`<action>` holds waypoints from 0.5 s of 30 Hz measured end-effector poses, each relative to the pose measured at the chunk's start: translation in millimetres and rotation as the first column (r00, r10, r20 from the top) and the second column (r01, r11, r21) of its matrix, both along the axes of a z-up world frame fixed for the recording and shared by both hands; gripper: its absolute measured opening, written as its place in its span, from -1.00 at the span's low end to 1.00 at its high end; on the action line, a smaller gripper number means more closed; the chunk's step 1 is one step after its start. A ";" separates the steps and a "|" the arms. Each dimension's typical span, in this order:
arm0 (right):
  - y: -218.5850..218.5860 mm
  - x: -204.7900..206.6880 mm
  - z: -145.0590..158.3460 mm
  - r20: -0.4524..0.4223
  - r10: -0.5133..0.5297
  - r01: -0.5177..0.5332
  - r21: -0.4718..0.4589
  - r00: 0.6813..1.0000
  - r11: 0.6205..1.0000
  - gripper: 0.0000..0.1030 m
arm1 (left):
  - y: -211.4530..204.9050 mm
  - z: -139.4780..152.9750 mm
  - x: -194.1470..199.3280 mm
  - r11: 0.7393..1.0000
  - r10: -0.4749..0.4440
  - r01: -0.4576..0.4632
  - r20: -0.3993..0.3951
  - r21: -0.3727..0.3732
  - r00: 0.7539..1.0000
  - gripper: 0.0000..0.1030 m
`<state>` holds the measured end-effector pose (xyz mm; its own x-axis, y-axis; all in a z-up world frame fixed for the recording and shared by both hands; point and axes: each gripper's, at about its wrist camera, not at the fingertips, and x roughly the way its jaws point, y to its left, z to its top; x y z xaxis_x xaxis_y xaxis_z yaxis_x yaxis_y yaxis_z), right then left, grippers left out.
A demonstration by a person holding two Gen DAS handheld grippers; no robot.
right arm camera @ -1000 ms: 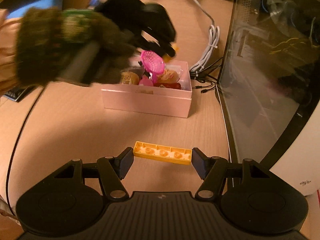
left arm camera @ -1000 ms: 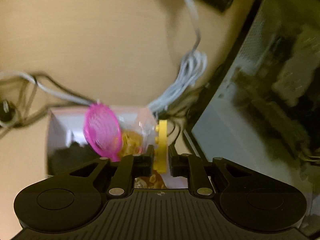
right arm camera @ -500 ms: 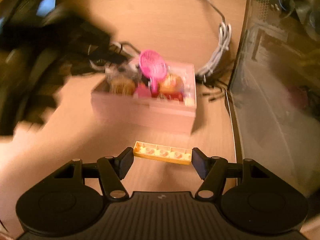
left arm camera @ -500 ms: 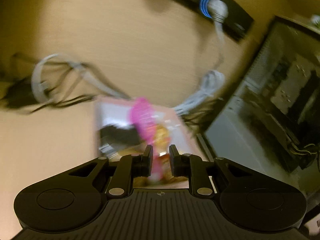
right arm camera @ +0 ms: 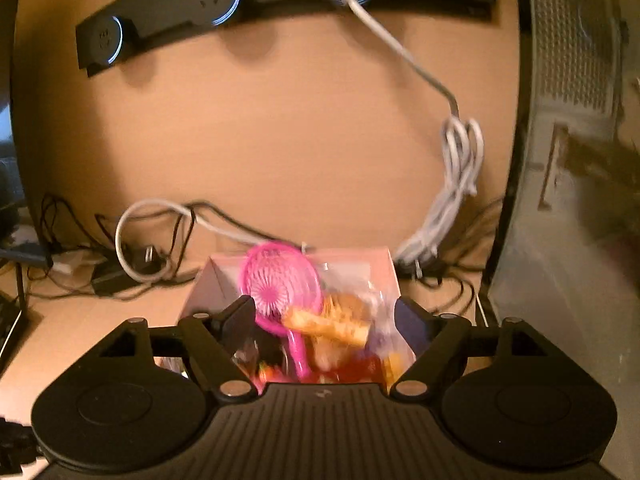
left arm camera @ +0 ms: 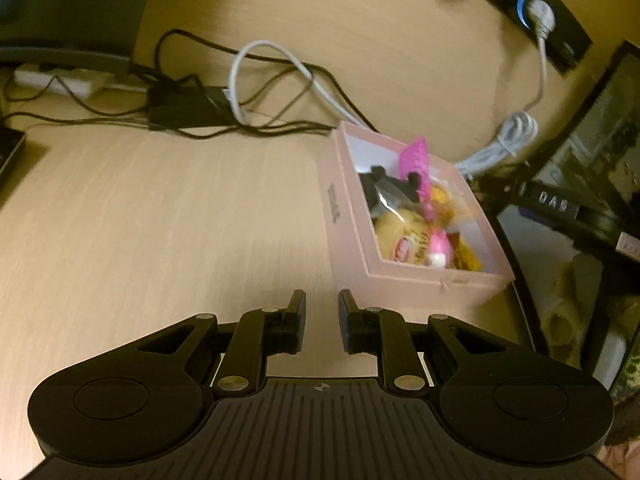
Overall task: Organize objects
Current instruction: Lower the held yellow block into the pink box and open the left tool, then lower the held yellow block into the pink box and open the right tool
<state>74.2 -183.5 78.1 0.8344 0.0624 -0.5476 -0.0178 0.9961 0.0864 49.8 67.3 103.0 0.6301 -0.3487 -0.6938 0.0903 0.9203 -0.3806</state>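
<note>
A: Left wrist view first. Where is the box against the tongs?

B: The left tongs (left arm camera: 322, 312) hover over bare desk (left arm camera: 160, 220), the jaws drawn narrow with a slim gap and nothing between them. The pink box (left arm camera: 352, 240) sits ahead and to the right of the tips, apart from them. It holds a pink hand fan (left arm camera: 418, 164), a dark item and wrapped snacks (left arm camera: 404, 236).

A: And behind it?

B: A loose white cable (left arm camera: 280, 64) and black leads lie on the desk beyond the box, with a bundled white cord (left arm camera: 508, 140) at its far right corner.

A: Now the right wrist view.

B: The right tongs (right arm camera: 326, 318) are spread wide, directly above the open pink box (right arm camera: 208, 292). A yellow brick (right arm camera: 326, 324) lies slanted in the gap between the jaws, over the box's contents. It is blurred, and neither finger seems to touch it, so I cannot tell for sure whether it is loose. The pink hand fan (right arm camera: 280, 284) stands just behind its left end.

A: Anything beyond?

B: A black power strip (right arm camera: 280, 4) on the wall, with a white plug in it.
</note>
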 end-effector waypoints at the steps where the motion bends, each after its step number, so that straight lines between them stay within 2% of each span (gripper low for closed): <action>1: -2.2 -7.7 -4.0 -0.006 0.002 -0.002 -0.003 1.000 1.000 0.50 | -1.8 0.0 1.5 1.000 -0.015 0.015 0.002 -0.004 1.000 -0.63; 5: -8.8 -44.9 -24.6 -0.052 -0.013 0.010 -0.061 0.999 0.998 0.50 | -11.2 -0.6 15.7 0.998 -0.051 0.051 0.004 -0.036 0.999 -0.63; 7: -11.0 -59.9 -33.9 -0.076 -0.010 0.003 -0.091 0.997 0.996 0.50 | -19.7 2.9 24.4 0.996 -0.076 0.078 0.029 -0.043 0.997 -0.63; 10: -12.3 -65.8 -46.2 -0.116 -0.032 0.014 -0.149 0.993 0.989 0.43 | -36.0 1.8 43.0 0.996 -0.094 0.094 0.046 0.011 0.995 -0.63; 12: -14.7 -66.6 -49.4 -0.127 -0.050 0.029 -0.162 0.991 0.986 0.34 | -44.8 -2.0 54.3 0.993 -0.104 0.102 0.026 0.055 0.994 -0.63; 15: -15.3 -64.7 -52.8 -0.125 -0.071 0.047 -0.188 0.990 0.981 0.34 | -56.7 -9.6 65.1 0.985 -0.104 0.106 -0.018 0.135 0.994 -0.62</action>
